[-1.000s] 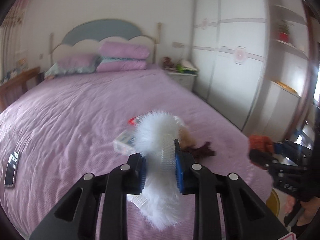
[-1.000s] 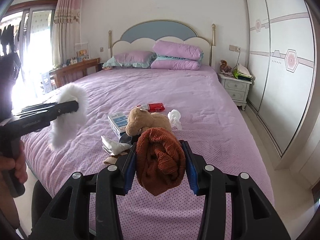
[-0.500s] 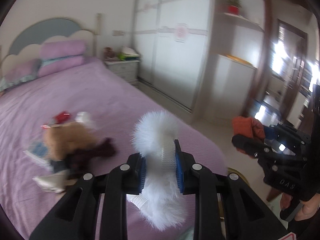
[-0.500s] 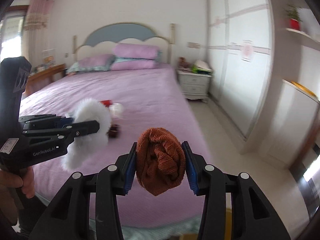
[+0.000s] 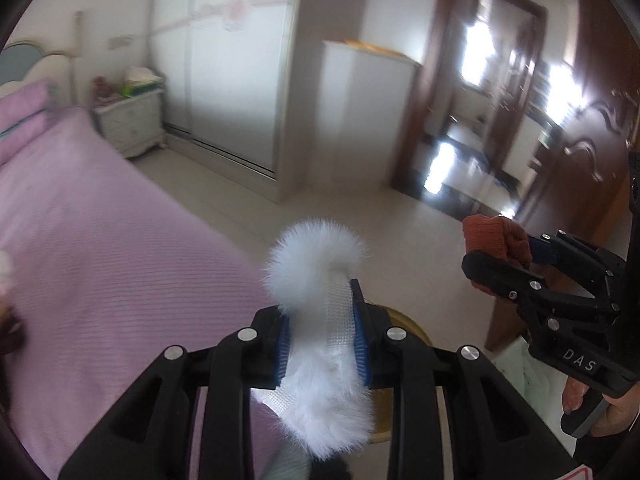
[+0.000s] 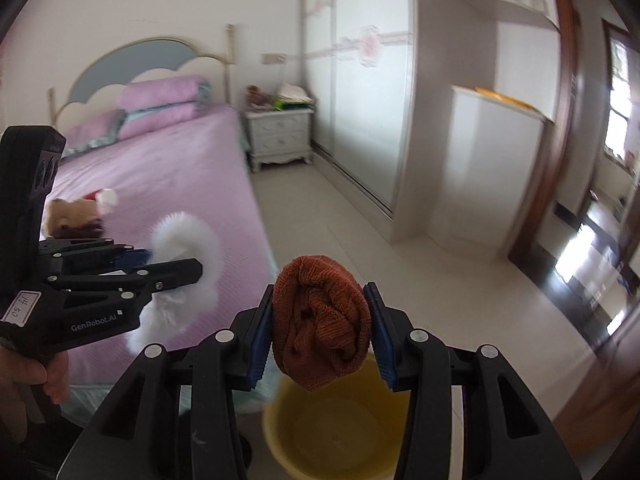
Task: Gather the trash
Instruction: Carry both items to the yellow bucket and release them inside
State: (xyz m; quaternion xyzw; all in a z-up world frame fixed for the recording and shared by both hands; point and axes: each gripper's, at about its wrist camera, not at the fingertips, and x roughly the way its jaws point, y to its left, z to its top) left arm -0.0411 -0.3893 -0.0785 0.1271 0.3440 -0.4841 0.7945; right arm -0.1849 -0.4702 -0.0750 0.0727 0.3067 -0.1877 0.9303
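Carrying both finds off the bed: in the left wrist view the left gripper has the white fur piece between its pads, jaws just beginning to open, so get over the bin first. Over to the right wrist view: the right gripper clamps the rust-brown knitted cloth directly above the yellow bucket. My call: lower, centre over the rim, then release

Basin on floor beside bed (nightstand behind)
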